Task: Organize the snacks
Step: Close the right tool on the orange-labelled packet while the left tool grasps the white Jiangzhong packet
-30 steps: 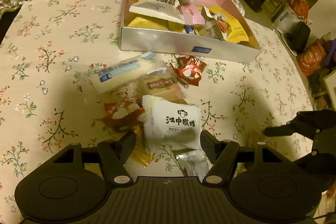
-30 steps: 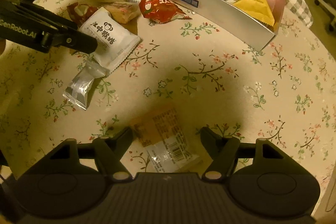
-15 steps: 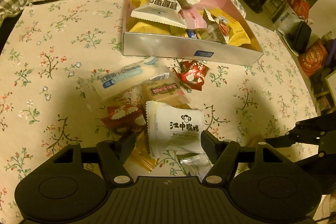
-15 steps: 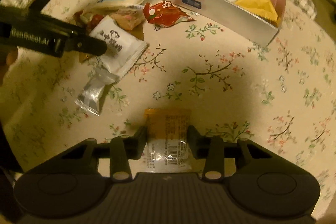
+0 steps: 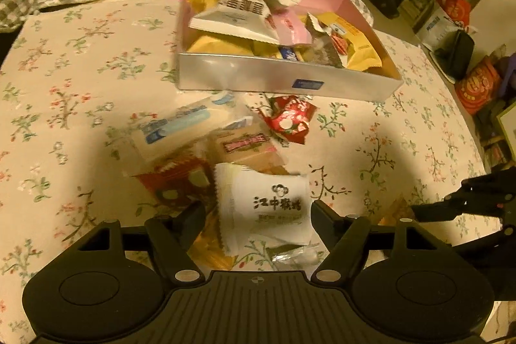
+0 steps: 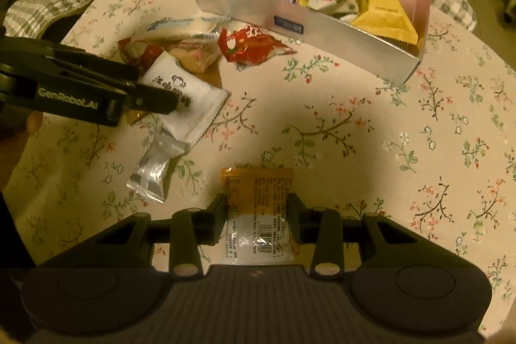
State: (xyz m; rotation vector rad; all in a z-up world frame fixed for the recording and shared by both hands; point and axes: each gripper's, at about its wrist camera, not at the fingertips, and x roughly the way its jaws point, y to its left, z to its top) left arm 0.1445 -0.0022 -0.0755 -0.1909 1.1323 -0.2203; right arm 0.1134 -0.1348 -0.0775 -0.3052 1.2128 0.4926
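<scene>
On the flowered tablecloth [image 6: 371, 150], the left gripper [image 5: 258, 210] is held released, its jaws having just been widening, astride a white snack packet [image 5: 264, 205] that lies untouched at the near end of a loose pile of snacks. Further right, an orange packet [image 6: 258, 199] is clamped between the pads of the right gripper [image 6: 256, 211]. A silver box [image 6: 322, 31], filled with snacks, is seen toward the cloth's far edge.

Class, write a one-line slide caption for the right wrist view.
Right gripper clamps an orange snack packet on the floral tablecloth, snack box beyond.
</scene>
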